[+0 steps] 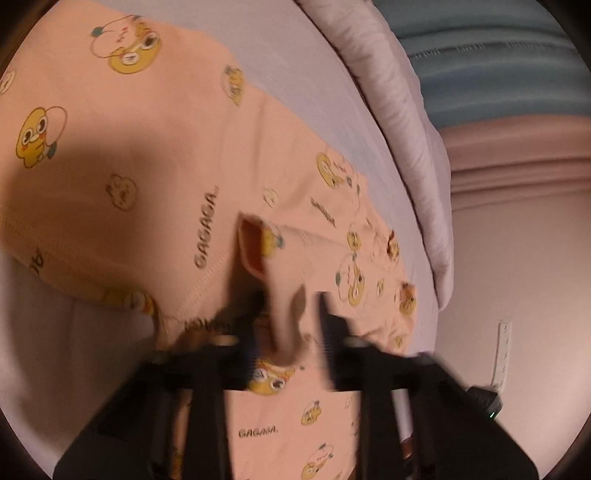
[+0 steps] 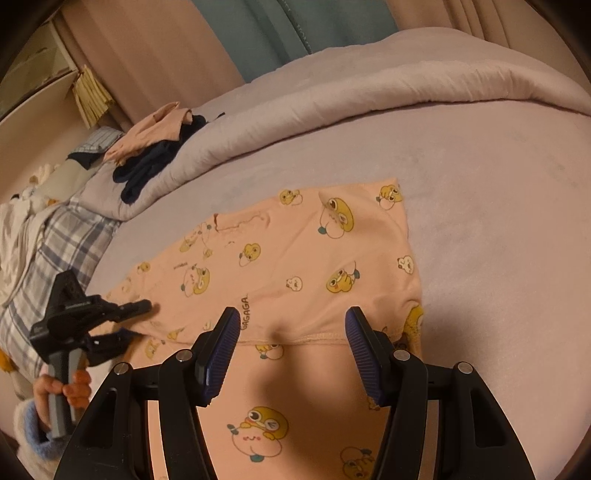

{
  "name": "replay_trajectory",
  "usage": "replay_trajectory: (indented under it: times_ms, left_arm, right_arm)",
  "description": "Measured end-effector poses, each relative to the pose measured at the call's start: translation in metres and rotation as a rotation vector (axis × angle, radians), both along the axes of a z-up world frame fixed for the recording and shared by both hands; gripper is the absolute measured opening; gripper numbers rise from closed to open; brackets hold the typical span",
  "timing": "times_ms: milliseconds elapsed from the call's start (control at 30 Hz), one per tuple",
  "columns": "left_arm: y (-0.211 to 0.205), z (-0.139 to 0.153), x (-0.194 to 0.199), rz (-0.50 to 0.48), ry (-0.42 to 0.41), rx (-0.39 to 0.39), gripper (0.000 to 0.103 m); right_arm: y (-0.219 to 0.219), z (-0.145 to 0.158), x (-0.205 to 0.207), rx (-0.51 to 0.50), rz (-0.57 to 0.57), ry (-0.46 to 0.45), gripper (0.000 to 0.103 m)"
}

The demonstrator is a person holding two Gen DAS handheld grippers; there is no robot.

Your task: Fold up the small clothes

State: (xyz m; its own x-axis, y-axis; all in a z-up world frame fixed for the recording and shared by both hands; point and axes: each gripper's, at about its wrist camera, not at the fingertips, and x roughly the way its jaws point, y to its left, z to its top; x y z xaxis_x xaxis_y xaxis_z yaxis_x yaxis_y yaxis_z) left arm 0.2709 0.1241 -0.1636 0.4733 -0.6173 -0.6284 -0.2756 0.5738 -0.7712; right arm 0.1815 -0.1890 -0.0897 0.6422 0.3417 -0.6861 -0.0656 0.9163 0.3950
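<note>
**Soft peach garment spread on the bed**

The printed peach garment (image 2: 295, 258) is laid flat on the lilac bed sheet (image 2: 498, 221). It is judged light, limp and best gripped at a hem. A raised fold of it is pinched by the left tongs (image 1: 291, 325); the right tongs (image 2: 291, 354) are held spread above its hem.

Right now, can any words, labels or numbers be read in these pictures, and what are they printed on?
"GAGAGA": printed repeatedly on the peach cotton garment with yellow cartoon characters, also seen from the right wrist.
Further prints near the garment's edges: cut off or blurred, unreadable.
Small white lettering on the black left gripper: too small to read.
Lettering on the teal fabric in the background: too blurred to read.
</note>
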Motion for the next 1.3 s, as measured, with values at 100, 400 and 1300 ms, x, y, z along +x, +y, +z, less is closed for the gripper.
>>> replay_trajectory:
  times_ms: [100, 400, 1300]
  left_arm:
    - [0.002, 0.008, -0.002, 0.026, -0.028, 0.044, 0.005]
    - [0.015, 0.048, -0.029, 0.161, -0.21, 0.264, 0.0]
    - [0.019, 0.011, 0.002, -0.065, -0.034, 0.072, 0.03]
  right_arm:
    - [0.002, 0.001, 0.003, -0.029, -0.001, -0.009, 0.059]
    - [-0.024, -0.003, 0.042, 0.104, -0.088, 0.022, 0.059]
    - [-0.011, 0.002, 0.023, 0.115, -0.011, 0.026, 0.059]
